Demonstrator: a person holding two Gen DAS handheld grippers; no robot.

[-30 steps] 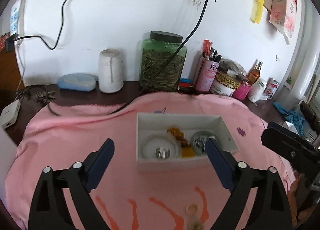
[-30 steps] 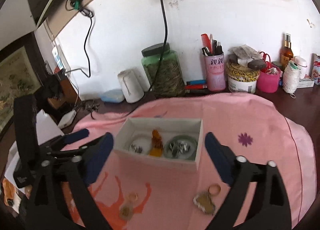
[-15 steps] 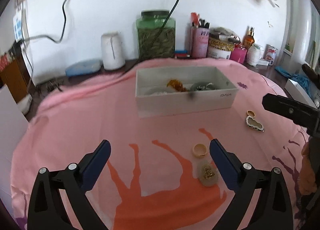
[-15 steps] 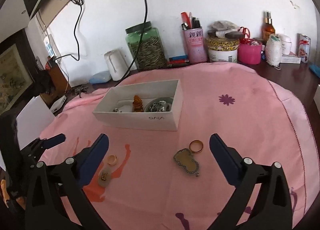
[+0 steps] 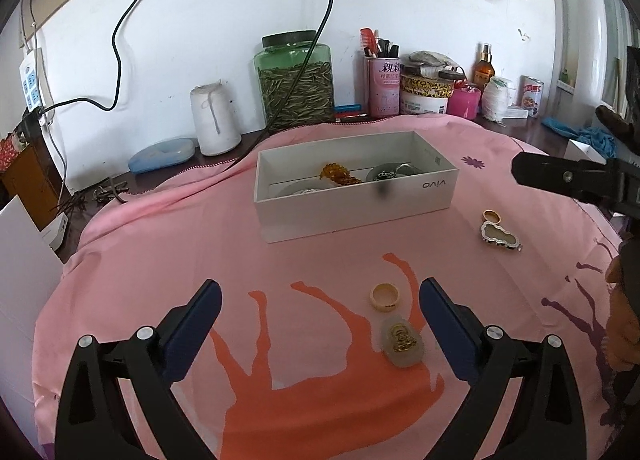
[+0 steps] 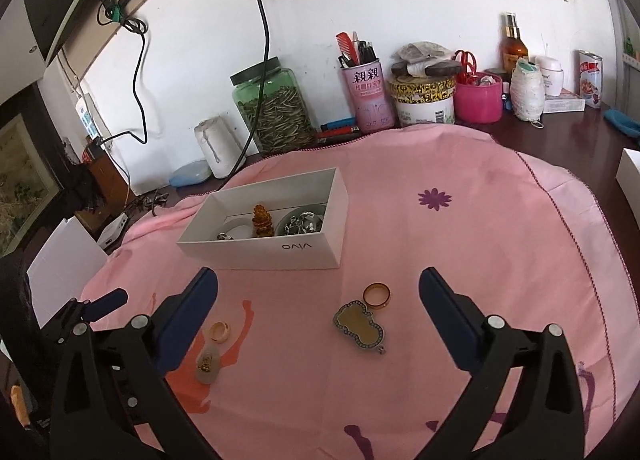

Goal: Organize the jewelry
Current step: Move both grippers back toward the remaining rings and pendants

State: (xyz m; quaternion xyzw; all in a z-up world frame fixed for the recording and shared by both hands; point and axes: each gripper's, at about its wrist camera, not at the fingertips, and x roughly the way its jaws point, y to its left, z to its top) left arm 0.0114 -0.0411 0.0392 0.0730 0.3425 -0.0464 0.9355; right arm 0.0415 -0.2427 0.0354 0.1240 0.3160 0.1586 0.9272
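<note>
A white box on the pink cloth holds an amber bead string and silver pieces. In the left wrist view, my left gripper is open over the cloth. A cream ring and a pale pendant with a gold figure lie just inside its right finger. In the right wrist view, my right gripper is open wide and holds nothing. A gold ring and a gourd-shaped framed pendant lie between its fingers on the cloth.
Along the back wall stand a green jar of seeds, a pink pen cup, a white cup, tins and bottles. A black cable hangs down onto the cloth behind the box. A white board stands at the left edge.
Both grippers have drawn back from the box and come lower. The loose rings and pendants now lie between or beside their fingers. Both stay open.
</note>
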